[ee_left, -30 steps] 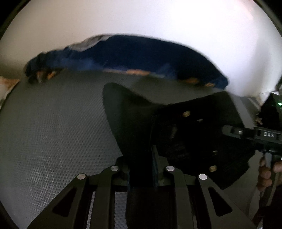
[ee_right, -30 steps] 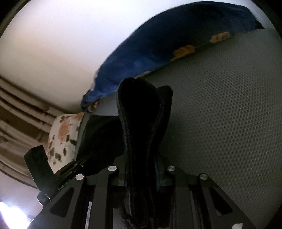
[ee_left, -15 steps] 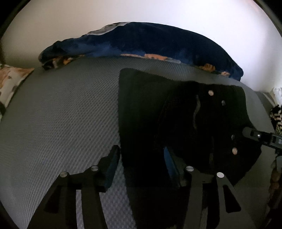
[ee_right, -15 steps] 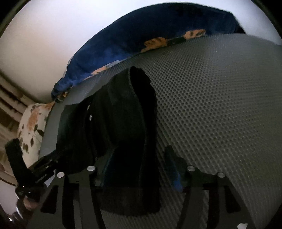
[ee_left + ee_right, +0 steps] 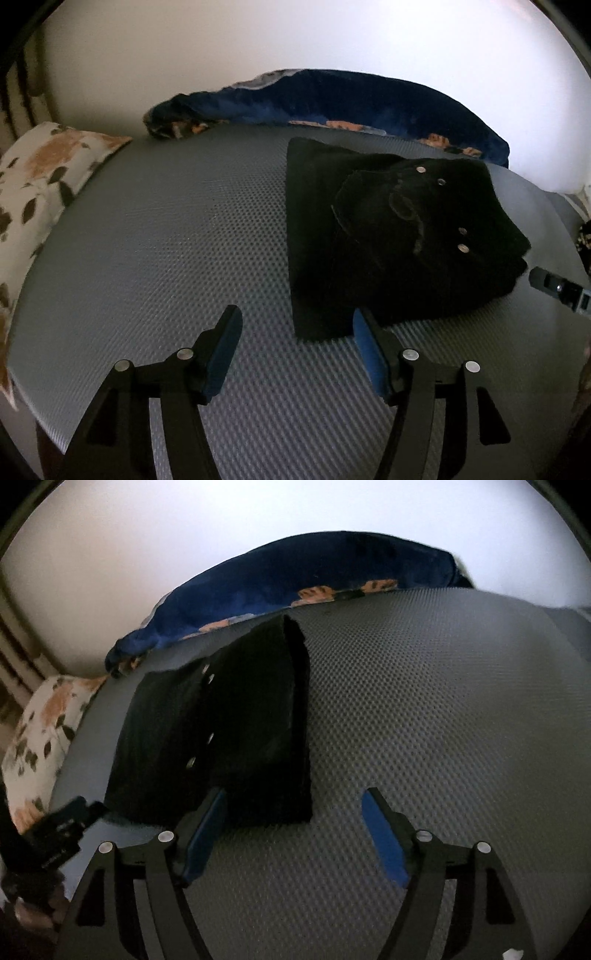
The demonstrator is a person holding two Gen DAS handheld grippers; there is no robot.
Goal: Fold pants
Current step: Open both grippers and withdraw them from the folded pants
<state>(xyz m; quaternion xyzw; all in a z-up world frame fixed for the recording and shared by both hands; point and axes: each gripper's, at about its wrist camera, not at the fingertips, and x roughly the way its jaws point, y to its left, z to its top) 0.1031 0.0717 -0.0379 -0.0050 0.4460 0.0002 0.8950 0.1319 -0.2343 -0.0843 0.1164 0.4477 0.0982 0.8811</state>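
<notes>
The black pants (image 5: 399, 236) lie folded in a compact stack on the grey textured mattress (image 5: 166, 251), silver rivets showing on top. In the right wrist view the pants (image 5: 229, 731) lie ahead and left. My left gripper (image 5: 295, 328) is open and empty, just short of the stack's near corner. My right gripper (image 5: 295, 805) is open and empty, its left finger at the stack's near edge. The right gripper's tip shows at the far right of the left wrist view (image 5: 554, 288). The left gripper shows at the lower left of the right wrist view (image 5: 59, 827).
A dark blue blanket with orange print (image 5: 332, 103) lies bunched along the white wall behind the pants. A white floral pillow (image 5: 40, 177) sits at the mattress's left end. Bare mattress stretches left of the pants and right of them in the right wrist view (image 5: 443, 701).
Both grippers opened and let go of the pants, then drew back. The pants went from held up to lying folded flat on the mattress.
</notes>
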